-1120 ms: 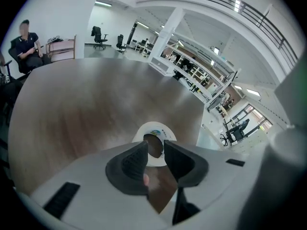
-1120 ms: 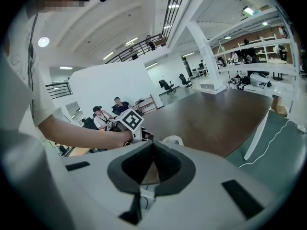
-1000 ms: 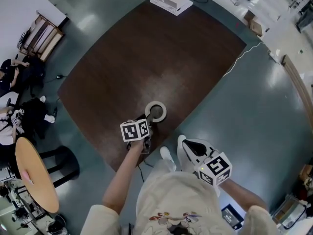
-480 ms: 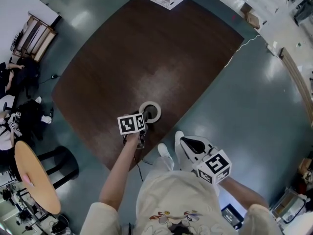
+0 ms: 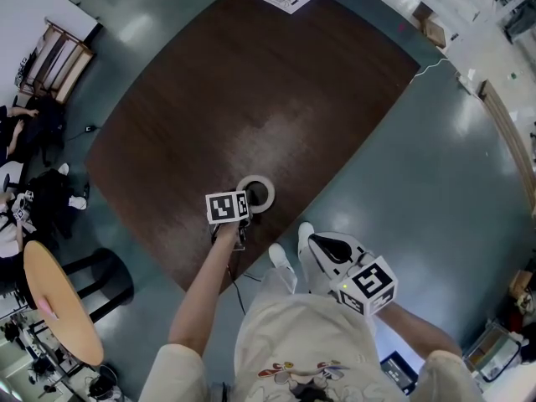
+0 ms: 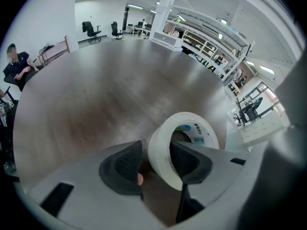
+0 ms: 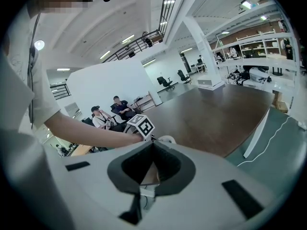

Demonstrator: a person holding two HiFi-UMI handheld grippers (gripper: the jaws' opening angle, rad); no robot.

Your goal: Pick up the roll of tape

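— Roll of tape [image 5: 268, 184]: where does it sit, and is anything on it?

— It lies on the dark brown surface [image 5: 251, 82], near the edge closest to the person. The left tool [image 6: 156, 153] is right at it. In the left gripper view one jaw reaches into the hollow core and the other stands outside the white wall, so the wall is between them.

— Clamped, then?

— Not quite, I think. The inner jaw looks pressed to the inside of the ring, but a thin dark gap shows between the outer jaw and the roll's outer face. The jaws are set narrow around the wall, with no firm pinch yet. I cannot tell whether the roll is flat or already tipped a little.

— And the other hand?

— The right tool [image 7: 152, 147] is held back by the person's body, well apart from the roll, with its jaws together and nothing held between them. It plays no part here.

— So which step is this?

— The grasp itself, as I judge it: the reach is done and the lift has not begun. The next move calls for closing that last gap until both jaws bear on the wall, then raising the left tool straight up.

— Any risk?

— The pinch takes only one side of the ring, so the roll of tape may swing or slip if it is lifted before the squeeze is firm.
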